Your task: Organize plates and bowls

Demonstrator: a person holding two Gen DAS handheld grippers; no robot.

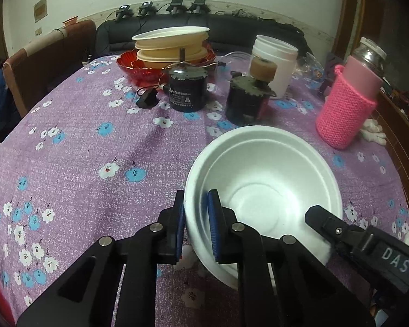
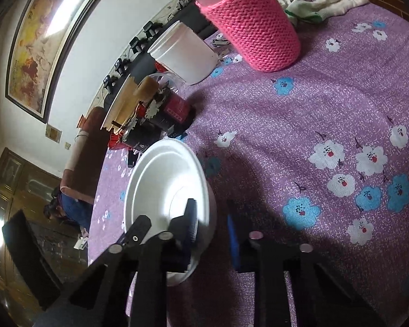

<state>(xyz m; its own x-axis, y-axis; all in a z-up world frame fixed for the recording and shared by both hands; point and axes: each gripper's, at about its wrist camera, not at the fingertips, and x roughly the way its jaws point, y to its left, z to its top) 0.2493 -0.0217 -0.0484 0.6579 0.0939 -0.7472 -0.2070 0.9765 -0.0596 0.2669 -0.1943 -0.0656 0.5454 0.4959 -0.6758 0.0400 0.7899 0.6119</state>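
Note:
A white foam bowl [image 1: 259, 179] stands on the purple flowered tablecloth [image 1: 95, 141] near the front. My left gripper [image 1: 196, 218] is shut on its left rim, one blue pad inside the wall and one outside. My right gripper [image 2: 211, 226] is shut on the opposite rim of the same bowl [image 2: 163, 179], again with one finger inside and one outside. One of its fingers [image 1: 317, 216] shows at the bowl's right side in the left wrist view. At the back, a stack of beige bowls topped by a white plate [image 1: 171, 43] sits in a red glass bowl [image 1: 139, 68].
Two black motors [image 1: 188, 90] [image 1: 248, 100], a small black adapter [image 1: 147, 98] and a white jar [image 1: 275, 62] stand between the bowl and the stack. A bottle in a pink knitted sleeve [image 1: 346, 109] and white gloves [image 1: 373, 133] are at the right. A chair [image 1: 41, 62] and a seated person are at the left.

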